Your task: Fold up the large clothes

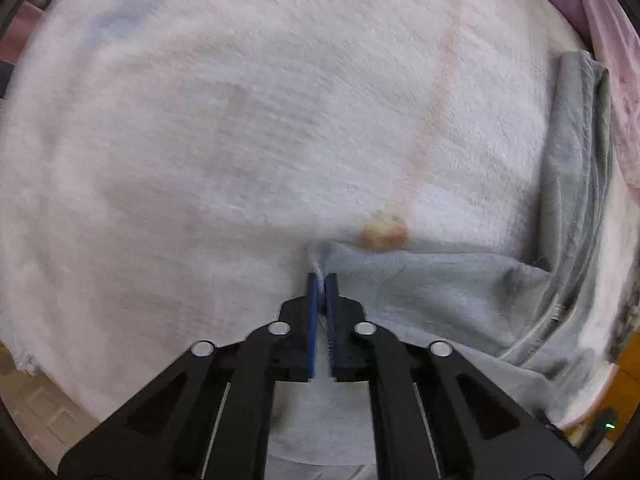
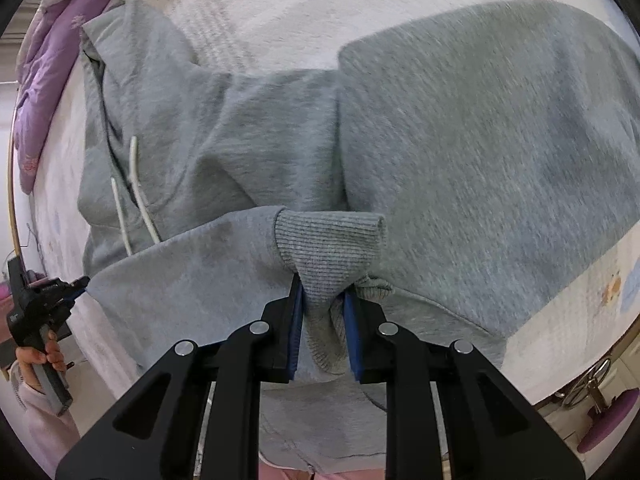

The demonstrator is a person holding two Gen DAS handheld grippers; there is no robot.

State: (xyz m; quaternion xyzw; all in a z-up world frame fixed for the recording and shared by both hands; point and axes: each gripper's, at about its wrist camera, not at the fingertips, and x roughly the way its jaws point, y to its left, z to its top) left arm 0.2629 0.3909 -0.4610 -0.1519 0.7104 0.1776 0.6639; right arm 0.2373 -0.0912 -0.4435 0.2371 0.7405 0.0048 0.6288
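Note:
A grey hoodie [image 2: 480, 128] lies on a white fluffy blanket [image 2: 280, 8]; its hood with white drawstrings [image 2: 138, 184] is at the left. My right gripper [image 2: 322, 294] is shut on the ribbed sleeve cuff [image 2: 328, 244], held over the hoodie's body. In the left wrist view my left gripper [image 1: 321, 282] is shut on an edge of the hoodie [image 1: 440, 292], which trails off to the right over the blanket [image 1: 240, 120]. The left gripper also shows at the left edge of the right wrist view [image 2: 80, 282], pinching the sleeve's side.
A purple quilt [image 2: 44, 92] lies bunched past the hood; it also shows in the left wrist view [image 1: 600, 40]. The blanket has faint printed patterns, with an orange patch [image 1: 384, 232] near the left gripper. A purple stool [image 2: 608, 420] stands on the floor at lower right.

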